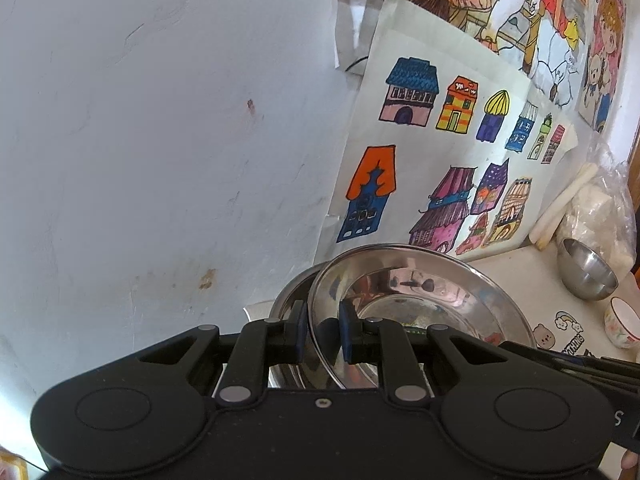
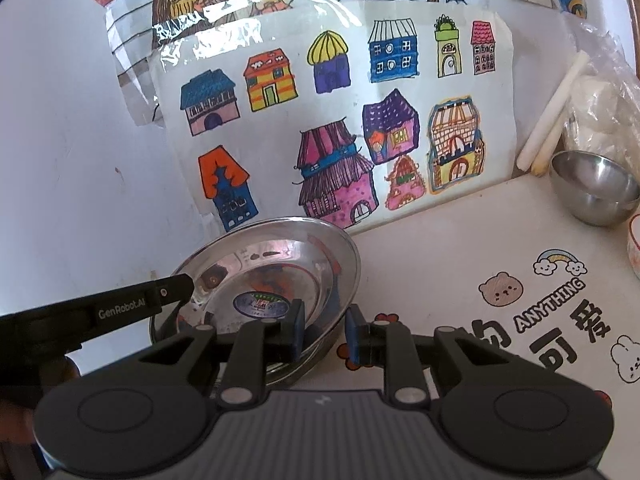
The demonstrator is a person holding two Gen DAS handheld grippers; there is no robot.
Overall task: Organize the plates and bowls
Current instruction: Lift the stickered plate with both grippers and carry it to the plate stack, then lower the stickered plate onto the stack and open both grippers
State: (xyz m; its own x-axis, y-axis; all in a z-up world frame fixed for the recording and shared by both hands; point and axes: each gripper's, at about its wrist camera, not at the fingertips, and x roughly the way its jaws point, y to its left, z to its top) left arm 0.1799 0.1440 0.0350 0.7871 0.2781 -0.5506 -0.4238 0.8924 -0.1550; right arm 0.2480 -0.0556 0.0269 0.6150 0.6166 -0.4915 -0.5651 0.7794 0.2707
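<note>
A shiny steel plate sits tilted on top of a second steel plate near the wall. My left gripper straddles the top plate's near rim, one pad on each side with a small gap, so it is open. In the right wrist view the same top plate carries a round sticker. My right gripper straddles its right rim, open, pads apart from the metal. The left gripper's finger reaches in at the plate's left edge.
A steel bowl and a small patterned ceramic bowl stand at the far right. White sticks and a plastic bag lean by the wall. House drawings cover the wall. The table cover has cartoon prints.
</note>
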